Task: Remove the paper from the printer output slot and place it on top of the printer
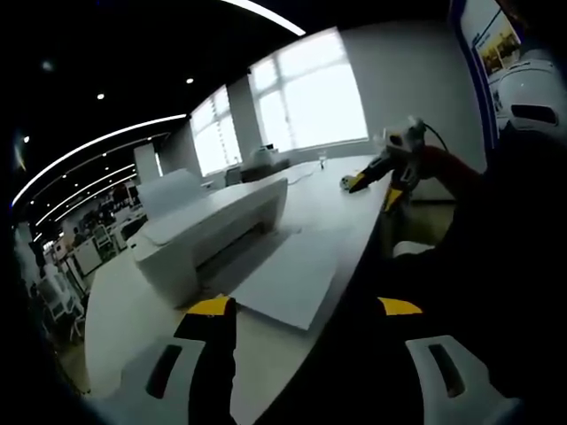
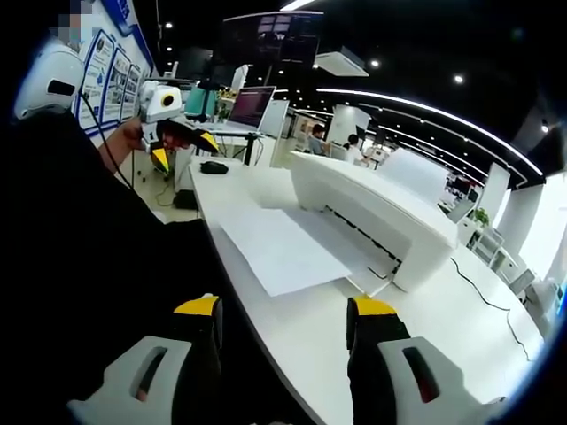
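In the left gripper view, the printer (image 1: 208, 232) stands on the white table (image 1: 124, 310), and the paper (image 1: 297, 273) lies flat in front of it, its far end running onto the printer's output tray and its near end reaching toward the table edge. It sits that way because the slot has fed it out forward, so the near end is the part easiest to take. The left tongs (image 1: 306, 310) are released, the jaws standing wide apart with nothing between them, short of the paper's near corner. Beyond the printer's front side, the right tongs (image 1: 356, 183) are held up over the table by a hand in a dark sleeve; from here I cannot tell how their jaws stand.

In the right gripper view, the same paper (image 2: 282, 251) is seen from the other side, spread in front of the printer (image 2: 372, 212) on the table (image 2: 292, 345). The right tongs (image 2: 285, 310) are released too, jaws apart and empty, pointing at the sheet's near end. This view shows the printer's front slot and tray more plainly, and a cable (image 2: 483, 292) trailing on the table past the printer. It also catches the left tongs (image 2: 182, 133) raised well away from the printer, with a laptop (image 2: 251, 106) behind them. Neither tool has reached the paper yet; the printer's flat top looks free to receive it.
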The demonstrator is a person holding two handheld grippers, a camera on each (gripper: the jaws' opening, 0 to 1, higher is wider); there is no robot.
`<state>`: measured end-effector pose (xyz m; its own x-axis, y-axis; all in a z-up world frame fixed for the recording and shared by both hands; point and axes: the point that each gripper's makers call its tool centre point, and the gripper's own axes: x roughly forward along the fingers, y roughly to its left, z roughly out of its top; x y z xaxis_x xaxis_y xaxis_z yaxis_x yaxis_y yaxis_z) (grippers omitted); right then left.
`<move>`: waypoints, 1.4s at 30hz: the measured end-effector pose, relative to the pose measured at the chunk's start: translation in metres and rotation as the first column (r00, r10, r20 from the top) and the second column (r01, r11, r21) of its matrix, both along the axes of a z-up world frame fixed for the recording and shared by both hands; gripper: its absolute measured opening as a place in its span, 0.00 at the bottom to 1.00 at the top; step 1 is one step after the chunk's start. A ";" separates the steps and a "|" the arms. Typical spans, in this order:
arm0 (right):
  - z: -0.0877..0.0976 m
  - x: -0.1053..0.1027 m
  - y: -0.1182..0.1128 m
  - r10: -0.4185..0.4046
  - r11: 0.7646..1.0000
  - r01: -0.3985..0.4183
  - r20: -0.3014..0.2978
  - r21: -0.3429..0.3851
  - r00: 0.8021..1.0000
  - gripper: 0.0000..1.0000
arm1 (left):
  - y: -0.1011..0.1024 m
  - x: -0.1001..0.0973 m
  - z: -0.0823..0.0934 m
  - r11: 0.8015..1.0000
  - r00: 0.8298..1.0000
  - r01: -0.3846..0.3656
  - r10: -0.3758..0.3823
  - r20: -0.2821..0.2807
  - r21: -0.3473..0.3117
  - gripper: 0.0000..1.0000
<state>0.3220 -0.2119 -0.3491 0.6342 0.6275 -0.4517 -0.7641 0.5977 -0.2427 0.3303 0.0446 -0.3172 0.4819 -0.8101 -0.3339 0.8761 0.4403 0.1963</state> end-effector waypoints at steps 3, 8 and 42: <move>0.000 0.000 0.001 0.005 1.000 -0.005 0.000 -0.002 1.000 0.52 | 0.000 0.001 0.001 1.000 1.000 -0.002 0.002 0.002 -0.001 0.66; 0.001 0.001 -0.001 -0.002 1.000 0.002 0.000 -0.007 1.000 0.52 | -0.002 0.002 0.005 1.000 1.000 0.002 -0.002 0.008 -0.001 0.66; 0.002 0.000 -0.007 -0.015 1.000 0.015 0.013 -0.016 1.000 0.53 | -0.029 -0.009 0.010 0.997 0.998 0.063 -0.064 0.018 0.040 0.66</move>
<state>0.3218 -0.2187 -0.3467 0.6493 0.6106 -0.4533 -0.7519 0.6050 -0.2620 0.3208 0.0153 -0.3075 0.4367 -0.8255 -0.3575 0.8979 0.3757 0.2293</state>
